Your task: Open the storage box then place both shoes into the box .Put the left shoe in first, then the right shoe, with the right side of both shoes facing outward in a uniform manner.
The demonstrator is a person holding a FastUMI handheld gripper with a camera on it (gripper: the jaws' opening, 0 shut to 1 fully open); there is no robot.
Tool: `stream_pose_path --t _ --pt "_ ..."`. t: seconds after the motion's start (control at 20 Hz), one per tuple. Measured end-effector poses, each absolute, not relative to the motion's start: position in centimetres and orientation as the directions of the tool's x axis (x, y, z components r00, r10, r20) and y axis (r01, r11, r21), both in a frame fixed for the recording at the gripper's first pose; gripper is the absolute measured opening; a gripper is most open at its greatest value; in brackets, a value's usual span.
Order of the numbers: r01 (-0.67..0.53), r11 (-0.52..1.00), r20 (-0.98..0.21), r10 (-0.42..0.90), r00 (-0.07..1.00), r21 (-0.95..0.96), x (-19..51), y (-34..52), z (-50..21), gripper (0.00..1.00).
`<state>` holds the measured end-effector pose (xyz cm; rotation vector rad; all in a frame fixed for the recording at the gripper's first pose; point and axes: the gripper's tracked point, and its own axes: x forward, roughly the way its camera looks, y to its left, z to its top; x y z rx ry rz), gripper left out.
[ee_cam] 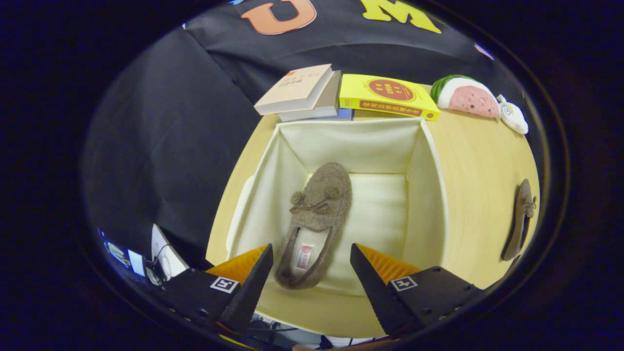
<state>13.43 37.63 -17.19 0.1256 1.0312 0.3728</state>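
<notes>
While the hand-held gripper point(309, 268) hangs above the near edge of the storage box point(434, 195), its two fingers stand wide apart and hold nothing, the heel of one shoe showing between their tips. Starting at the left, the cream box sits open on the pale wooden surface point(482, 161), its soft fabric walls standing up and its mouth clear, so the opening step looks done. Inside it, toward the left wall, lies the first shoe point(319, 214), a brown felt slipper with a small bow and pompoms on top, toe pointing away from the fingers and sole down on the padded floor; by the task order I judge this to be the left shoe, already placed. Further right, outside the box and well apart from its right wall, the second shoe point(520, 219) rests near the edge of the surface, seen side-on, so the sole and low side show more than the top. It looks light, soft and floppy, with a fuzzy skin that should not slip; a pinch across the toe would probably just fold it. The better hold seems to be the firmer heel rim or the side wall by the opening, one finger inside and one outside. Books point(297, 90) and a plush toy point(468, 97) lie beyond the box.
</notes>
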Motion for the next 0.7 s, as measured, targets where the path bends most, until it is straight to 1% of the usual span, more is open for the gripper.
stream_pose_path --t 0.2,0.4,0.5,0.7 --pt "-0.301 0.899 -0.782 0.429 0.452 0.318 11.6 35.9 -13.9 0.97" --pt "-0.32 0.887 -0.745 0.455 0.488 0.333 11.0 32.0 -10.6 0.97" --pt "-0.308 0.891 -0.734 0.45 0.508 0.333 11.1 29.1 -9.6 0.97" --pt "-0.249 0.918 -0.745 0.395 0.537 0.307 11.8 21.4 -9.4 0.97"
